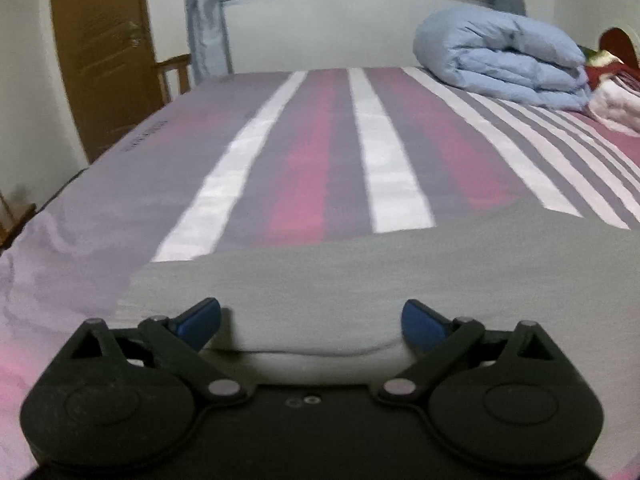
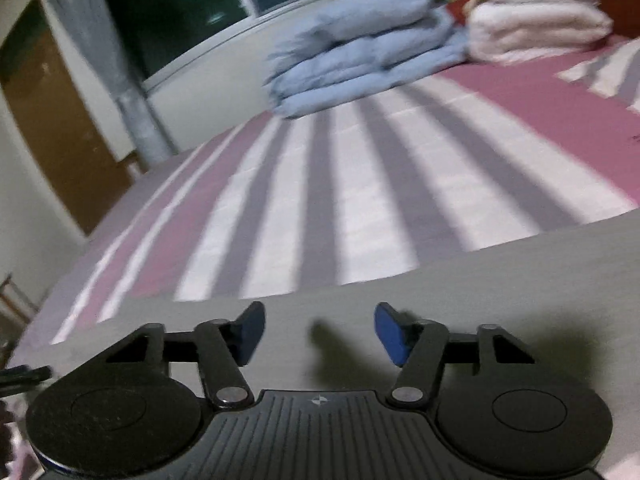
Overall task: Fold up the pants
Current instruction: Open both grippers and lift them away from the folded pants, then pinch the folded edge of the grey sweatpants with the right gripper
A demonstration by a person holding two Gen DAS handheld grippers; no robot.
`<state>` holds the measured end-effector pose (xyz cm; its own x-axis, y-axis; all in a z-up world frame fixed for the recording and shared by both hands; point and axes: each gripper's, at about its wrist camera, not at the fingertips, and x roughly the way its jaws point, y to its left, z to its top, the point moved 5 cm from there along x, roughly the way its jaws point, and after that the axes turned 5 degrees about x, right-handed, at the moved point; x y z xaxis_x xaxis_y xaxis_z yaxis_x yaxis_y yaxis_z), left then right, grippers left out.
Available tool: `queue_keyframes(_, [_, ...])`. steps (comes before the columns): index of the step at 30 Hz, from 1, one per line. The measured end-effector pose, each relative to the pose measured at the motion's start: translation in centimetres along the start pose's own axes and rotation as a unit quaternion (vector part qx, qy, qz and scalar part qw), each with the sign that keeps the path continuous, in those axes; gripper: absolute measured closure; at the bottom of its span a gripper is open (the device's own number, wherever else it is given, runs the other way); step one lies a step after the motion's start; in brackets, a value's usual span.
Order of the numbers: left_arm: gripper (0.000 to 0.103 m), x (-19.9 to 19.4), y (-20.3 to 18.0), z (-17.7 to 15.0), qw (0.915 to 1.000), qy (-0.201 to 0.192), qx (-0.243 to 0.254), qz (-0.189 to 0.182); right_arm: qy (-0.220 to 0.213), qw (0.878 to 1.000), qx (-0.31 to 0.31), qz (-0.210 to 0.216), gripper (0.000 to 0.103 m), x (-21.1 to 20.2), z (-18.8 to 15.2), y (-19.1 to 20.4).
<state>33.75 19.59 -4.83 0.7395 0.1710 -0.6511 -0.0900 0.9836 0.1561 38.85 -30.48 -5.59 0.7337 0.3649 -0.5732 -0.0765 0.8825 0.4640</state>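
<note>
Grey pants (image 1: 360, 272) lie flat across the near part of the striped bed; they also show in the right wrist view (image 2: 480, 280). My left gripper (image 1: 312, 326) is open, low over the pants' near folded edge, with its blue fingertips (image 1: 200, 322) either side of the cloth edge. My right gripper (image 2: 320, 332) is open and empty, just above the pants, casting a shadow on them. Nothing is held.
The bed sheet (image 1: 304, 168) has pink, grey and white stripes. A folded blue duvet (image 1: 504, 64) and pink and red blankets (image 2: 536, 28) sit at the far end. A wooden door (image 1: 104, 52), a curtain and a dark window stand behind the bed.
</note>
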Motion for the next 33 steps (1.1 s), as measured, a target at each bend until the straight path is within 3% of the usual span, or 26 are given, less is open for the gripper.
queue_keyframes(3, [0.009,-0.2,-1.6,-0.2,0.9998,0.005,0.002,-0.02,-0.017,0.999,-0.003,-0.037,0.043,-2.2,0.6,-3.0])
queue_keyframes(6, [0.009,0.9,-2.1,-2.1,0.9981,0.057,0.011,-0.019,-0.055,0.994,0.081,-0.042,0.043,-6.3,1.1,-8.8])
queue_keyframes(8, [0.008,0.0,-1.5,-3.0,0.9986,0.046,-0.013,-0.021,-0.103,0.979,0.174,-0.022,0.046,-10.5,1.3,-14.2])
queue_keyframes(10, [0.008,-0.9,-1.4,-4.0,0.9988,0.038,-0.025,-0.019,-0.127,0.96,0.249,-0.018,0.059,-13.2,1.1,-19.3])
queue_keyframes(12, [0.007,-1.9,-1.7,-5.0,0.9992,0.022,-0.031,-0.008,-0.132,0.951,0.278,-0.025,0.067,-15.0,0.5,-22.8])
queue_keyframes(18, [0.007,-3.4,-3.1,-5.7,0.9981,0.0,-0.06,0.015,-0.13,0.927,0.351,-0.022,0.068,-17.5,-1.6,-27.9])
queue_keyframes(22, [0.006,-3.7,-3.8,-6.2,0.9977,-0.016,-0.061,0.024,-0.132,0.923,0.361,-0.014,0.068,-17.8,-1.9,-28.9])
queue_keyframes(26, [0.006,-3.8,-3.6,-6.9,0.9969,-0.029,-0.07,0.018,-0.112,0.932,0.343,-0.025,0.068,-17.1,-1.6,-28.8])
queue_keyframes(27, [0.006,-3.8,-3.6,-7.0,0.9968,-0.031,-0.071,0.017,-0.109,0.935,0.336,-0.025,0.071,-16.9,-1.4,-28.5])
queue_keyframes(28, [0.006,-3.8,-3.6,-7.1,0.9968,-0.032,-0.071,0.017,-0.107,0.94,0.324,-0.031,0.091,-16.8,-1.3,-28.1])
queue_keyframes(33, [0.006,-3.7,-3.6,-7.3,0.9965,-0.036,-0.073,0.015,-0.09,0.95,0.296,-0.046,0.093,-15.5,-0.8,-26.8])
